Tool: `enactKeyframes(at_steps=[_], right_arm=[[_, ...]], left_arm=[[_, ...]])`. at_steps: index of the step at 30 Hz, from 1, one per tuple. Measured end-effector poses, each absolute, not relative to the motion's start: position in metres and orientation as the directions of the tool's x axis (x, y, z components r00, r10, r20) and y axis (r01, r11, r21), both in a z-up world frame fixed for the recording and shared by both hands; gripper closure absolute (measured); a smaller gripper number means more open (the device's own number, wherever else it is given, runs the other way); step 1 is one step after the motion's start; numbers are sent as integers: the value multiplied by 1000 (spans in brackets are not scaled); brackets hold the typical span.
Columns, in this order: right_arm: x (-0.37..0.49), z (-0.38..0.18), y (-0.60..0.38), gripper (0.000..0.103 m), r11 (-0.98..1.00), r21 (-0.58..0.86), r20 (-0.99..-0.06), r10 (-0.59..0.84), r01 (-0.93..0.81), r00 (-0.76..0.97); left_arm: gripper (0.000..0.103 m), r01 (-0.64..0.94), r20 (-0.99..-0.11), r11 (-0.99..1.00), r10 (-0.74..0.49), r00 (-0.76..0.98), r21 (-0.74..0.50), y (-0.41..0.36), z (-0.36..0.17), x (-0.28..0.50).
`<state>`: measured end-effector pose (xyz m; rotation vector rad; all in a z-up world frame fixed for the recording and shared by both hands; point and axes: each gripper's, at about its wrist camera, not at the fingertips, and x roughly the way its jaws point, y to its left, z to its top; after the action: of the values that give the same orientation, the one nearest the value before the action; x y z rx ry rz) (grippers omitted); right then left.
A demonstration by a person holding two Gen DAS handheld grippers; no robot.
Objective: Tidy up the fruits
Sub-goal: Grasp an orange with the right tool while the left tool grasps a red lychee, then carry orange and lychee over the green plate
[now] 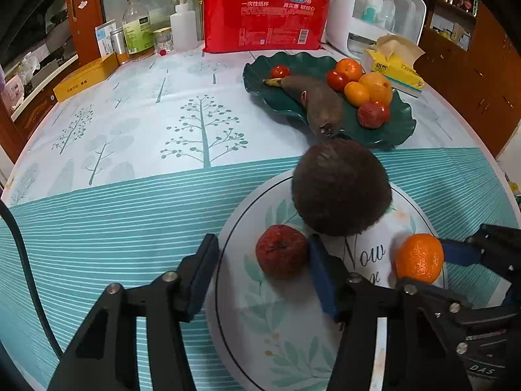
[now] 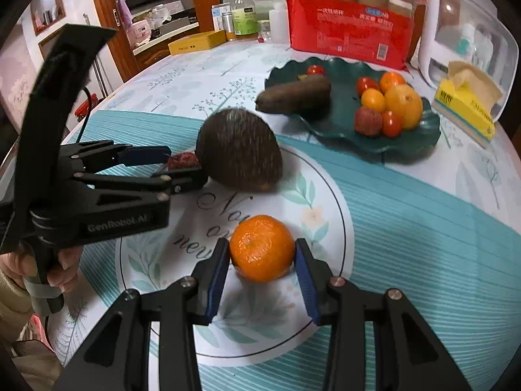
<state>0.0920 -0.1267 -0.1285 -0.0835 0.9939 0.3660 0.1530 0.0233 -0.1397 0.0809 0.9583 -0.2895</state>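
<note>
The counter's left half lies bare. The big brown hairy coconut blocks the way from the round white plate to the dark green leaf-shaped dish.

I count on the counter:
- two plates: one white round plate, one dark green leaf-shaped plate.
- On the white plate, three fruits: one mandarin, one wrinkled red fruit, one large brown hairy fruit.
- On the green plate, one blackened banana.
- One red cup pack, showing four cup stacks.
- One yellow tissue pack.
- Two grippers in my views.
</note>
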Motion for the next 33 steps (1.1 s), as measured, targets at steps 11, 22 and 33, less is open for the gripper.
enactKeyframes(at_steps=[11, 22, 33], right_arm=[[84, -132, -126, 63, 936, 67, -810, 253, -345, 529], [78, -132, -127, 64, 939, 79, -810, 257, -335, 527], [48, -109, -140, 64, 940, 127, -802, 285, -317, 525]], left_arm=[[75, 287, -791, 957, -216, 572, -54, 10, -139, 140], [75, 305, -796, 949, -243, 554, -78, -2, -135, 114], [75, 313, -756, 946, -269, 596, -90, -9, -85, 80]])
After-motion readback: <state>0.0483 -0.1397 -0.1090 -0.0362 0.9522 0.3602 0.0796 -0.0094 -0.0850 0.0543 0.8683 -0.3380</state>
